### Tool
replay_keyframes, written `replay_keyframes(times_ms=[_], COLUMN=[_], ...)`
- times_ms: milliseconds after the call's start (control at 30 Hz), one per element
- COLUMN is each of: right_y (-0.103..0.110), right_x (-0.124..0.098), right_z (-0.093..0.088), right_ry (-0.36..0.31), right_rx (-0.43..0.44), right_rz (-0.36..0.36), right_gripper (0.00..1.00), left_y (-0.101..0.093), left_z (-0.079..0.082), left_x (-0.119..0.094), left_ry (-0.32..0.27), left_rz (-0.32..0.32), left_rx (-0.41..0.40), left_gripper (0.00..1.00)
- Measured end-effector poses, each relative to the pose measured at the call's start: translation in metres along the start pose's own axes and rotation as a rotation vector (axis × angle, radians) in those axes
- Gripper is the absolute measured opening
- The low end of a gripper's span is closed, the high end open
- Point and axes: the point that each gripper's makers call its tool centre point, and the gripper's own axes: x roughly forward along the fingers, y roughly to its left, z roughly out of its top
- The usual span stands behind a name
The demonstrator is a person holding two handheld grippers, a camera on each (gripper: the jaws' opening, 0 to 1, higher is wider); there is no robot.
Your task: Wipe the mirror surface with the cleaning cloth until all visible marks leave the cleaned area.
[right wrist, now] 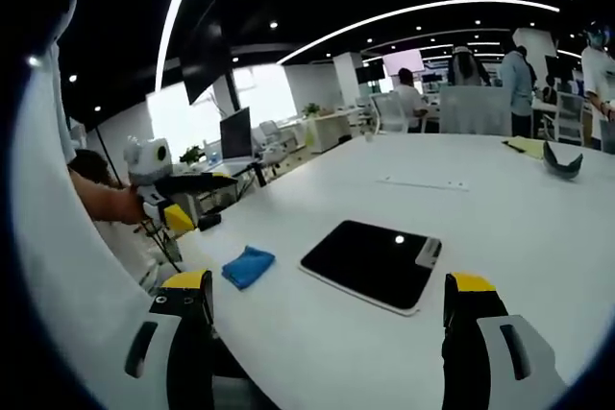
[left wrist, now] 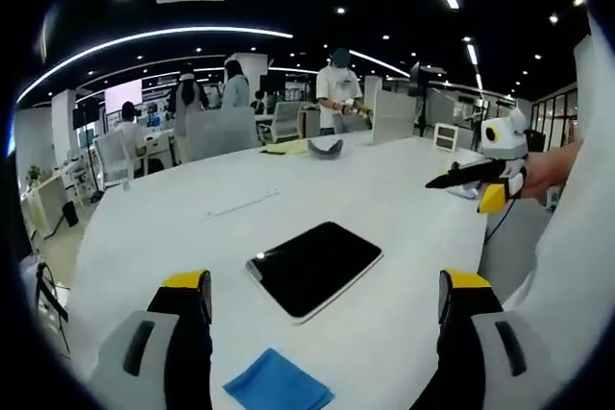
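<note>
Your white bench (left wrist: 240,189) carries the flat mirror (left wrist: 314,267), glassy and fragile; blue cleaning cloth (left wrist: 279,386) lies apart, soft and light, pinch a bunched edge. Left tongs (left wrist: 325,295), right tongs (right wrist: 327,300) both apart, empty.

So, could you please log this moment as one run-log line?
phase: pre-grasp | cloth: flat on table, untouched | mirror: beside cloth | left gripper: open, empty | right gripper: open, empty

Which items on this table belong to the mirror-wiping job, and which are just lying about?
Job:
mirror, flat on the white table
blue cloth, lying beside it, ungrasped

Lying about:
dark curved object at the far edge
yellow sheet
</note>
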Motion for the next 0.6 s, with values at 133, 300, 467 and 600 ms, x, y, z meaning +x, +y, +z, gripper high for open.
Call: replay_keyframes(times_ms=[133, 300, 467, 600], right_y=[-0.001, -0.003, -0.005, -0.006], right_x=[-0.002, -0.002, -0.002, -0.002], right_z=[0.003, 0.005, 0.006, 0.004], right_ry=[-0.002, -0.004, -0.005, -0.004], right_rx=[-0.004, 0.002, 0.002, 0.009], right_rz=[-0.003, -0.006, -0.008, -0.009], right_gripper=[1.0, 1.0, 1.0, 1.0], left_y=[-0.006, -0.008, -0.008, -0.006], left_z=[0.005, 0.01, 0.012, 0.013], left_x=[0.0, 0.0, 0.001, 0.001], left_ry=[-0.002, -0.01, -0.008, -0.006], left_rz=[-0.01, -0.01, -0.011, -0.007], left_rx=[0.001, 0.007, 0.016, 0.006], left_gripper=[0.99, 0.99, 0.99, 0.99])
